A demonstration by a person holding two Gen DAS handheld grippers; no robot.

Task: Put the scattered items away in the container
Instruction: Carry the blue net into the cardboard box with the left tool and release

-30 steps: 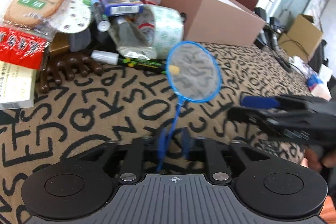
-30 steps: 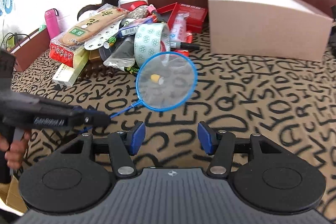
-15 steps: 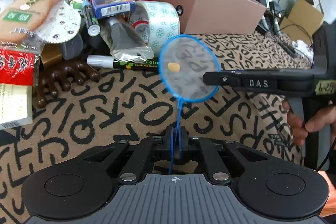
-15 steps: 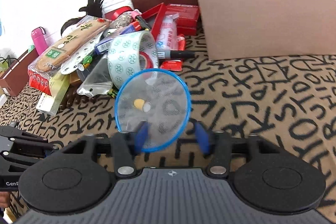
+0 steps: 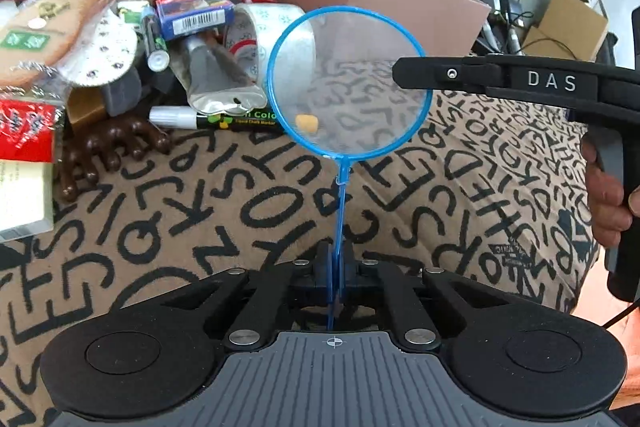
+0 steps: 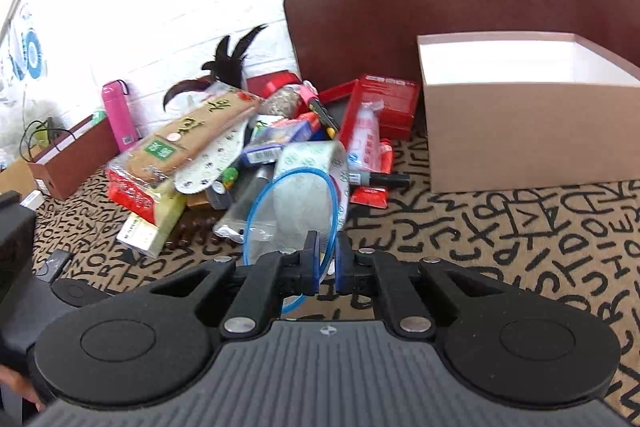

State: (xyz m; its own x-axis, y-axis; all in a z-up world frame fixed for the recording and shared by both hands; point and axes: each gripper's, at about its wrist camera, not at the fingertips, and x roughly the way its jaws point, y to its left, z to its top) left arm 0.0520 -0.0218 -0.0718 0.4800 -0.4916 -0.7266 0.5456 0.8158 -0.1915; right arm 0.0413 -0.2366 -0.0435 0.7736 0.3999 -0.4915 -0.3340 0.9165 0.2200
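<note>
A small blue hand net [image 5: 348,83] with a round mesh hoop and a thin handle hangs over the letter-print cloth. A little yellow piece [image 5: 307,123] lies in its mesh. My left gripper [image 5: 335,261] is shut on the handle's lower end. My right gripper [image 5: 404,75] reaches in from the right and touches the hoop's right rim. In the right wrist view the right gripper [image 6: 326,263] is shut on the blue rim of the net [image 6: 288,211]. The open brown cardboard box [image 6: 532,131] stands at the back right, white inside.
A heap of items lies at the back left: a patterned tape roll [image 5: 256,27], a marker [image 5: 208,119], a brown wooden massager [image 5: 108,151], snack packs [image 6: 192,139], red boxes [image 6: 380,99]. A pink bottle [image 6: 120,115] stands by the wall. A dark headboard [image 6: 360,19] backs the box.
Both grippers went from open to shut: the left on the net's handle, the right on the hoop's rim after moving in from the right. The net now stands more upright.
</note>
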